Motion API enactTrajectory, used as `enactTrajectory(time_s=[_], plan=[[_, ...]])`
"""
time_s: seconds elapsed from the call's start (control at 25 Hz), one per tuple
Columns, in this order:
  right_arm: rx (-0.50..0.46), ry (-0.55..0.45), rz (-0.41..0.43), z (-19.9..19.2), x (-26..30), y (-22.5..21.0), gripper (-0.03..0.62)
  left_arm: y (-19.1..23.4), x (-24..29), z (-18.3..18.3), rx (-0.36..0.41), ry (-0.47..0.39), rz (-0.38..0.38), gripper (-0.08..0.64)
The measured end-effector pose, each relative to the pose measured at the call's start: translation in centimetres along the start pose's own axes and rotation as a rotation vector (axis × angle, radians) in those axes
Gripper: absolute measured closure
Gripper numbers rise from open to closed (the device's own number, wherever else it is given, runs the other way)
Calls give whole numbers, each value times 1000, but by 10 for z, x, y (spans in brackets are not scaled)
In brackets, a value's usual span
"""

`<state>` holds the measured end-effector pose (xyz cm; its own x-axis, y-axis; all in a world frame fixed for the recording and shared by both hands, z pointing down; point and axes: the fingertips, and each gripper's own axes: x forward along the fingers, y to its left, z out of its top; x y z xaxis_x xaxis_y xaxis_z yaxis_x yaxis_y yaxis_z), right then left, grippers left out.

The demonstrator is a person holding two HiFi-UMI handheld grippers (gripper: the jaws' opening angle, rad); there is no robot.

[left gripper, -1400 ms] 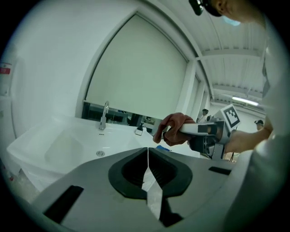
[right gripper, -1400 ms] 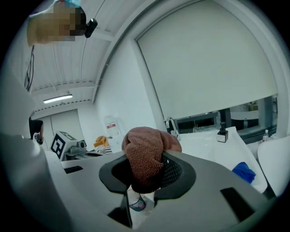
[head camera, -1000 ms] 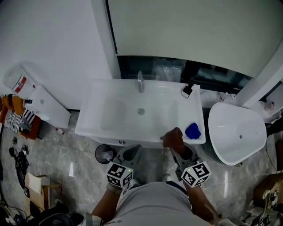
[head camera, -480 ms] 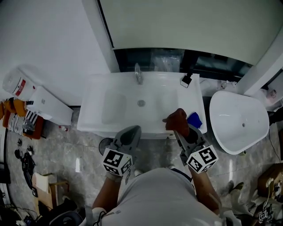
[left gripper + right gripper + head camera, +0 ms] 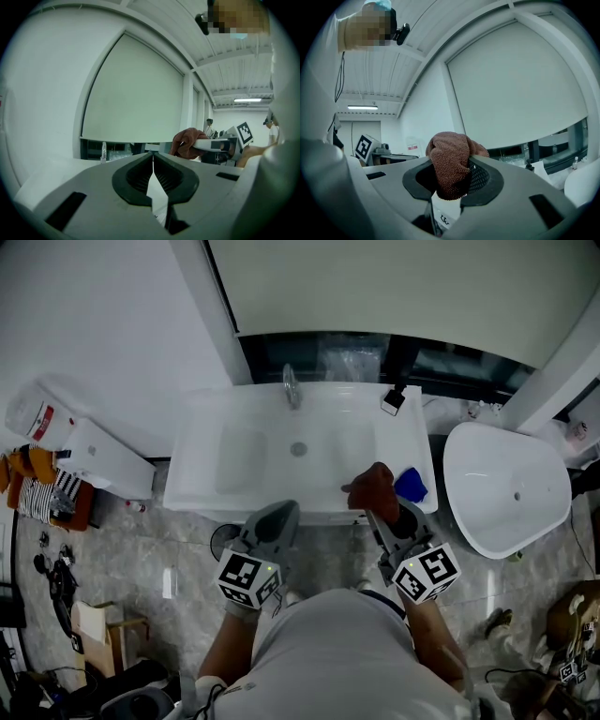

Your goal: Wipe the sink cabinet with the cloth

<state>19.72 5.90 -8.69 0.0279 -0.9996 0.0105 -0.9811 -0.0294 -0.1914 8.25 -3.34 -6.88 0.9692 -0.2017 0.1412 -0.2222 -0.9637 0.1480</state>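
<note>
A reddish-brown cloth (image 5: 375, 491) is bunched between the jaws of my right gripper (image 5: 379, 503), which is shut on it. The cloth (image 5: 451, 161) fills the jaw gap in the right gripper view and hangs over the front right rim of the white sink cabinet (image 5: 197, 491). My left gripper (image 5: 277, 517) is shut and holds nothing, its tips just below the cabinet's front edge. In the left gripper view its jaws (image 5: 153, 159) meet, and beyond them shows the cloth (image 5: 186, 142) in the right gripper.
A chrome faucet (image 5: 291, 388) stands at the back of the basin. A blue object (image 5: 410, 485) lies on the sink's right ledge, a small dark item (image 5: 393, 401) at its back right corner. A white toilet (image 5: 502, 488) stands to the right, a small bin (image 5: 225, 542) below.
Over the last second the right gripper carried the cloth up from the cabinet's front edge onto the sink's front right rim. The left gripper rose slightly toward the cabinet front.
</note>
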Motion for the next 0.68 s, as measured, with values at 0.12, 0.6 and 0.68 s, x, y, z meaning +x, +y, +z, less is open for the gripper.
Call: enactTrajectory(time_s=[0.12,0.6,0.68], plan=[[-4,5,-3,1,-1,2,486,-1,-3,1,-1,0,5,548],[15,9,-2,-5,-6,3,486,-3,-10,-3,-15,-6,12,548],[12,13,-3,-6,-7,5,485,-4,-12,-3,-18,-6,12,548]])
